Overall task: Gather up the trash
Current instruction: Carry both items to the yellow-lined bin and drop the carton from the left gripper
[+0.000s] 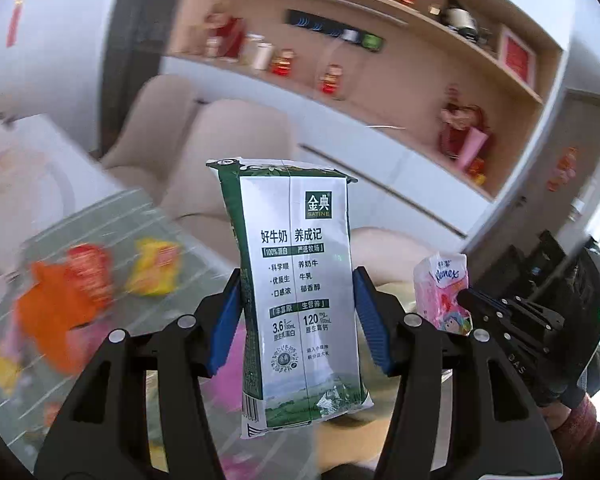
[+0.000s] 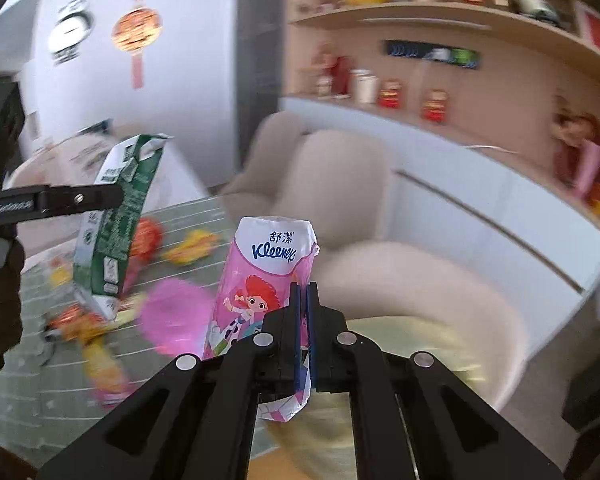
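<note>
The left tool [image 1: 298, 316] grasps a flattened green-and-white milk carton [image 1: 298, 288], its blue pads pressing the carton's two narrow sides at about mid-height, so the carton stands upright with its long axis pointing up and away from the tool. The right tool [image 2: 304, 332] is clenched tight on a pink Kleenex tissue packet [image 2: 260, 292], pinching the packet's right edge low down; the packet likewise rises upright above the jaws. Both pieces of trash are in the air, clear of the glass-topped counter [image 2: 204, 216], and they hang side by side, the carton to the left of the packet. More wrappers lie on the counter below: an orange one [image 1: 56, 304], a yellow one [image 1: 156, 268] and something pink, though blur makes them hard to name. No bin shows in either view, so which way the trash must travel cannot be told; a pale yellowish surface [image 2: 420, 340] under the right tool may be a receptacle or only a cushion. Each hand appears about equally ready to drop its load.
</note>
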Demonstrator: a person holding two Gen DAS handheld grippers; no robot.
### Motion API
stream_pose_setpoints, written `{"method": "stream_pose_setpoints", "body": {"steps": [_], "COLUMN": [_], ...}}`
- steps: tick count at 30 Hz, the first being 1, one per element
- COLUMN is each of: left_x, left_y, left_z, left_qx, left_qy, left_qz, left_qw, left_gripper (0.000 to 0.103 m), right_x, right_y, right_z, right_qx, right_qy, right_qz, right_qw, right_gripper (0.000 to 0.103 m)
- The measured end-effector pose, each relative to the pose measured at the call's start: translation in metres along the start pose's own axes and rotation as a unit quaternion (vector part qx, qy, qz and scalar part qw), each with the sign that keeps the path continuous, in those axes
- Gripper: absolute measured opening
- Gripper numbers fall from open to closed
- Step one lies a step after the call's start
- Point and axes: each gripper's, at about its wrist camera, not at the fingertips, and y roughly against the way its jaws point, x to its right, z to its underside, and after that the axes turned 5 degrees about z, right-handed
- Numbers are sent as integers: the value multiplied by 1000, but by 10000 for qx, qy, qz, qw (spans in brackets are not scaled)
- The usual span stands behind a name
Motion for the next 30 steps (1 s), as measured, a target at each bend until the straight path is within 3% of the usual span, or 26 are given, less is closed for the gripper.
{"method": "stream_pose_setpoints", "body": {"steps": [5,8,14,16,18,20,24,30], "left_x": [59,90,125,133,138,135,115,85], "left_y": [-77,-123,-189,-196,-203,-204,-192,-157], "left_z": [-8,-4,19,32,49,60,70,70], "left_qx": [-207,-345,-278,-304,-603,-835,-1134,-1084], "left_qy": [-246,-283,-466,-564,-699,-702,-559,-447], "left_qz": [641,980,1156,1263,1372,1353,1078,578], "left_qw": [9974,9942,9918,9899,9862,9848,9861,9914], "left_gripper": [52,52,52,53,64,65,66,65], "right_x": [87,129,174,182,184,182,158,122], "right_y": [-4,-6,-22,-25,-31,-36,-47,-59], "right_z": [8,17,37,45,51,58,64,69], "right_qx": [-5,-20,-77,-114,-155,-226,-354,-443], "right_qy": [-483,-750,-1183,-1325,-1432,-1498,-1398,-1276], "right_qz": [923,1264,1618,1618,1585,1498,1194,828], "right_qw": [9946,9891,9797,9778,9768,9771,9823,9874], "right_gripper": [5,5,5,5,5,5,5,5]}}
